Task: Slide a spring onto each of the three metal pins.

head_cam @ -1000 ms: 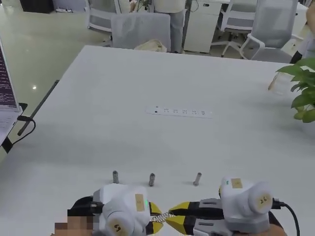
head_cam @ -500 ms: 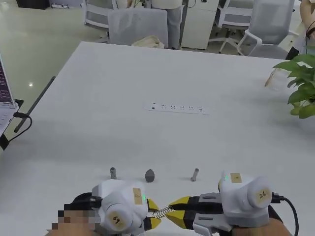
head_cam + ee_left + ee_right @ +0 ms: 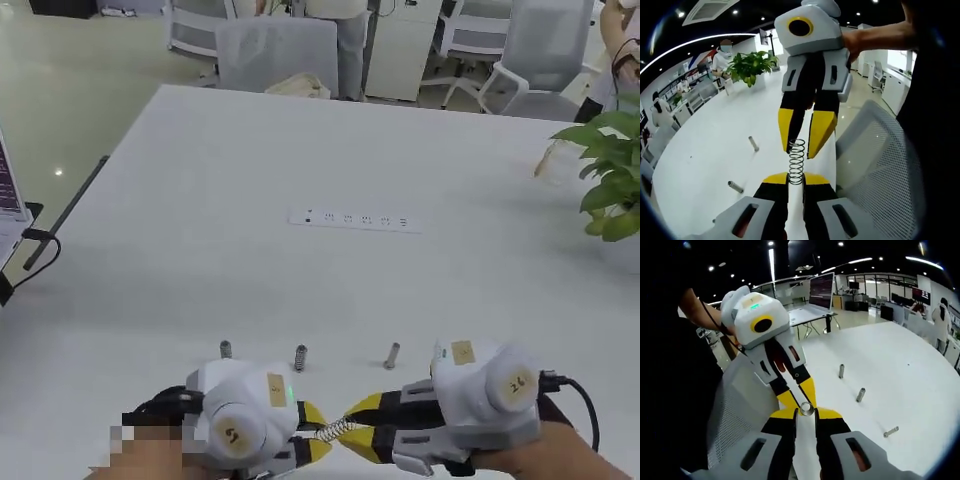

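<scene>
Three short metal pins stand in a row on the white table (image 3: 300,150): left pin (image 3: 226,349), middle pin (image 3: 300,357), right pin (image 3: 392,354). All three are bare. Just in front of them, near the table's front edge, my left gripper (image 3: 315,446) and right gripper (image 3: 356,440) meet tip to tip. A small steel spring (image 3: 335,432) bridges them. In the left gripper view my left gripper (image 3: 795,179) is shut on one end of the spring (image 3: 796,162), and the right gripper's yellow fingers (image 3: 821,132) close around its other end. In the right gripper view the spring (image 3: 806,409) sits end-on in my right gripper (image 3: 806,414).
A white power strip (image 3: 354,219) lies mid-table beyond the pins. A potted plant (image 3: 610,180) stands at the right edge, and a dark cable (image 3: 62,218) runs along the left edge. Office chairs (image 3: 275,55) stand past the far edge. A mesh chair (image 3: 880,160) is below the grippers.
The head camera has shifted a little. Both grippers stay tip to tip with the spring between them, slightly higher in the picture. The pins have not moved.
</scene>
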Motion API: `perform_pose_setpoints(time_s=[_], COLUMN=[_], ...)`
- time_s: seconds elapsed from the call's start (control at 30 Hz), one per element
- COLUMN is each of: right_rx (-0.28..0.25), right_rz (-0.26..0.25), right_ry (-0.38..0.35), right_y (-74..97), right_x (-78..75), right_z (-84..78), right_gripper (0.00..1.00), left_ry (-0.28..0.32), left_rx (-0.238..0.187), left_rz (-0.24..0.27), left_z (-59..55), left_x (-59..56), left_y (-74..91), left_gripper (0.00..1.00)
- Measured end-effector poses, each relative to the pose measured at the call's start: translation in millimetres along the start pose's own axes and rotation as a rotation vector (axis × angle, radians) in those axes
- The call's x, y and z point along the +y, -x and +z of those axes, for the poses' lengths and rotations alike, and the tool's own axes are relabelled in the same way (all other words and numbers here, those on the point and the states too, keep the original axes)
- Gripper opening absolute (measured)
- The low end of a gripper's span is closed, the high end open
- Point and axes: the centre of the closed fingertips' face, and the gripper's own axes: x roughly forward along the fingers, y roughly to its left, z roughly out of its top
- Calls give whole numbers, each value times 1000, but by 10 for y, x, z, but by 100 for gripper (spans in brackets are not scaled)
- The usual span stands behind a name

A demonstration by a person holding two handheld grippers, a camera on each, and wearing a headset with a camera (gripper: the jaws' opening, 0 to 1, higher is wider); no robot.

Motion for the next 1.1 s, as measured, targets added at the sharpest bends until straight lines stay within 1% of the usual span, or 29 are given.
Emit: perform_pose_setpoints(time_s=[0.13, 0.27, 0.33, 0.37, 0.5, 0.6, 0.7, 0.73, 0.8, 0.9, 1.1], right_rx=[60, 116, 137, 159, 184, 197, 232, 236, 235, 235, 247], right_rz=[9, 39, 46, 48, 80, 93, 109, 112, 113, 117, 117], right_ry=[64, 122, 144, 164, 200, 220, 260, 272, 276, 276, 274], right_y=[15, 15, 12, 10, -15, -33, -72, -82, -99, -94, -94], right_x=[-11, 14, 14, 7, 58, 78, 87, 89, 102, 106, 115], right_z=[-35, -76, -92, -109, -87, -79, -114, -124, -130, -138, -168], right_gripper=[16, 17, 16, 16, 16, 15, 12, 10, 9, 9, 9], left_ry=[-2, -6, -8, -12, -23, -28, -35, -37, -45, -38, -25], left_rx=[-16, -24, -26, -27, -26, -24, -25, -25, -14, -16, -20], left_rz=[-12, -21, -25, -27, -34, -36, -39, -40, -43, -48, -59], left_z=[49, 89, 95, 104, 119, 119, 136, 139, 117, 96, 90], left_x=[-24, -59, -70, -81, -102, -106, -116, -118, -119, -134, -159], left_y=[-18, -29, -37, -37, -36, -37, -30, -29, -23, -26, -51], left_gripper=[2, 2, 2, 2, 2, 2, 2, 2, 2, 2, 2])
